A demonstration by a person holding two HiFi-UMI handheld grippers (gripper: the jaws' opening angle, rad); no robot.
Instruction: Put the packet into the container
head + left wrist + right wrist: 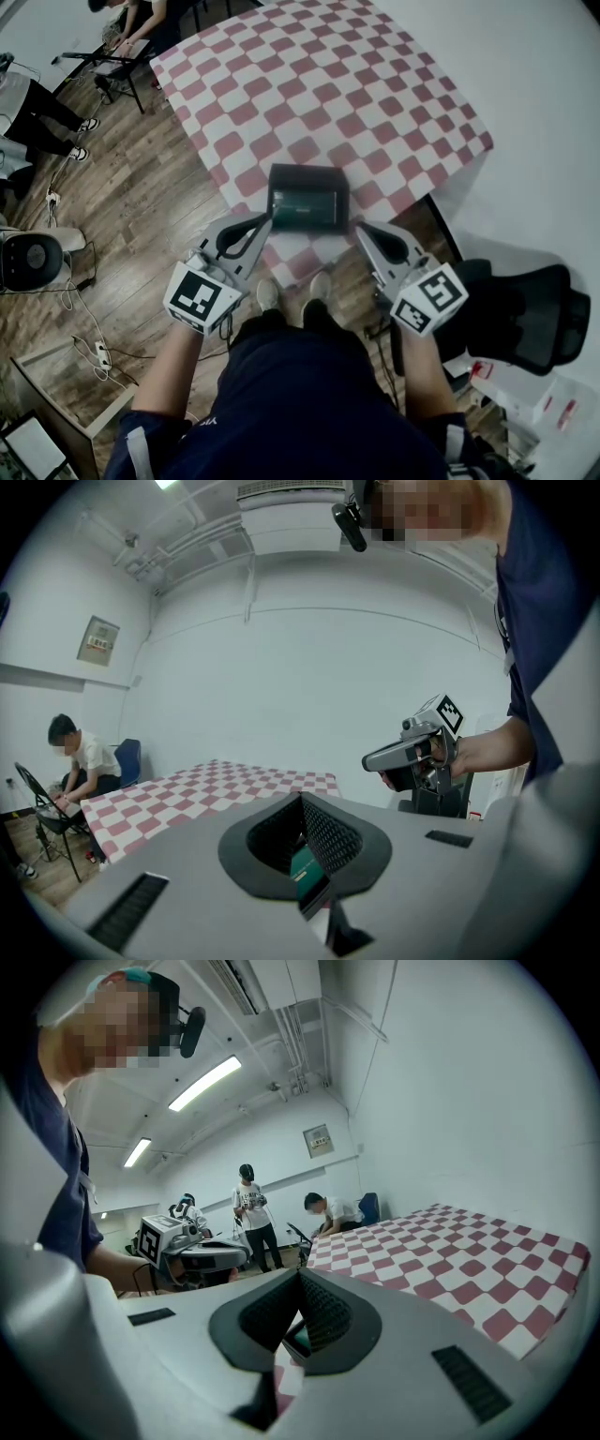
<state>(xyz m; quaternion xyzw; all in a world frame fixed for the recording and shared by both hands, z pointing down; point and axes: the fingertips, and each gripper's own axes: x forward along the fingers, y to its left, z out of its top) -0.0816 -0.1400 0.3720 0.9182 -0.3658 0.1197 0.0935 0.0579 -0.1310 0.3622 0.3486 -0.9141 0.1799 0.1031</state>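
Pointing at the near edge of the table, the left hand-held gripper (265,223) is held with its two jaws brought together, and nothing is gripped between them. The right hand-held gripper (360,228) is held in the same way, jaws together and empty. Each one is seen just beside a near corner of the dark rectangular open-top container (307,171), one at each side; whether the container is touched cannot be told.

Inside the container a flat dark green packet (306,203) is seen lying on the bottom. A part of this green packet (305,866) is also seen below the left jaws in the left gripper view.

The container is placed at the near edge of the table (375,84), which is covered by a red and white checked cloth. A black office chair (525,309) is seen at the right, on the wooden floor (141,206).
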